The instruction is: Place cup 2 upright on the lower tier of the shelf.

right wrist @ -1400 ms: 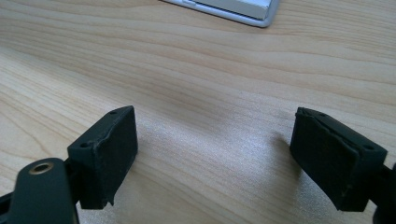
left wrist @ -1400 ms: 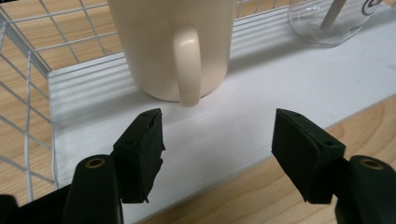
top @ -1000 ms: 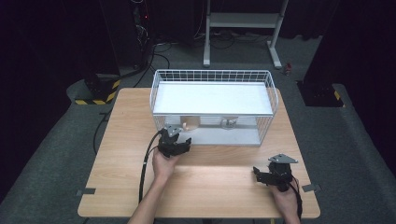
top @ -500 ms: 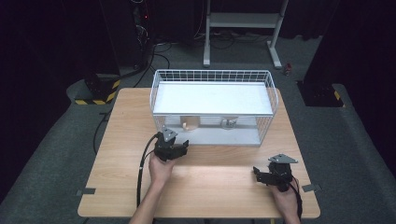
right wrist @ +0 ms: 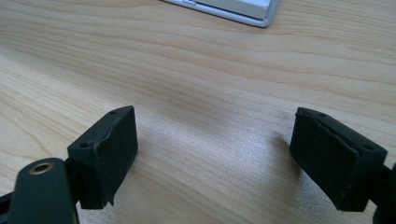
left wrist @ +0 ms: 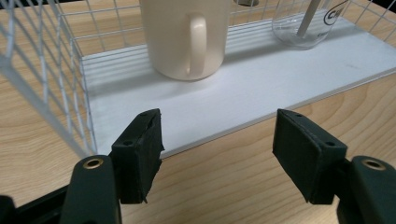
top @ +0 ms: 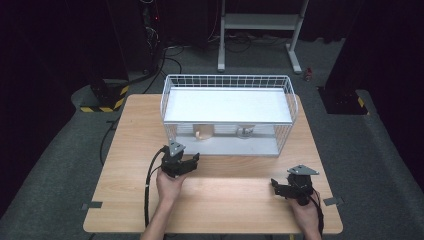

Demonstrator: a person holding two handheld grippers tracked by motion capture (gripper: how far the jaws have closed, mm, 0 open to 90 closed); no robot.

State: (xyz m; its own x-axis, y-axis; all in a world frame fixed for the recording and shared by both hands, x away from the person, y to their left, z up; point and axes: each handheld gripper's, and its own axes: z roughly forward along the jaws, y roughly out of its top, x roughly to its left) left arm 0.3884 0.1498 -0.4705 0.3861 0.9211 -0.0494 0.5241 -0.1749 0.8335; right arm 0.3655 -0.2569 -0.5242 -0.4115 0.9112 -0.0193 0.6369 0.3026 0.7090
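A: Left hand-held gripper (left wrist: 217,144) sits at the open front of the white wire rack (top: 168,107), jaws apart, nothing between them. It points at the cream mug (left wrist: 184,37), which stands upright on the rack's white shelf (left wrist: 261,88), handle turned toward the gripper.

B: And the right hand-held gripper (right wrist: 212,154)?

A: Over bare desk (right wrist: 196,60), well apart from the rack, jaws spread wide and empty. From the high view it rests near the desk's front right corner.

B: How would the mug handle?

A: Looks like glazed ceramic: stiff, probably fairly heavy for its size, smooth enough to slip, and likely to chip if knocked against the wire. The handle loop faces the jaws and looks the surest hold: one pad through the loop, one outside. Pinching the rim wall would be the alternative. The body seems too broad for the gap as it stands now.

B: Anything close by?

A: A clear glass (left wrist: 306,23) with a pale stick in it, on the same shelf beside the mug, near but not touching. It looks fragile, so the mug should come straight out forward.
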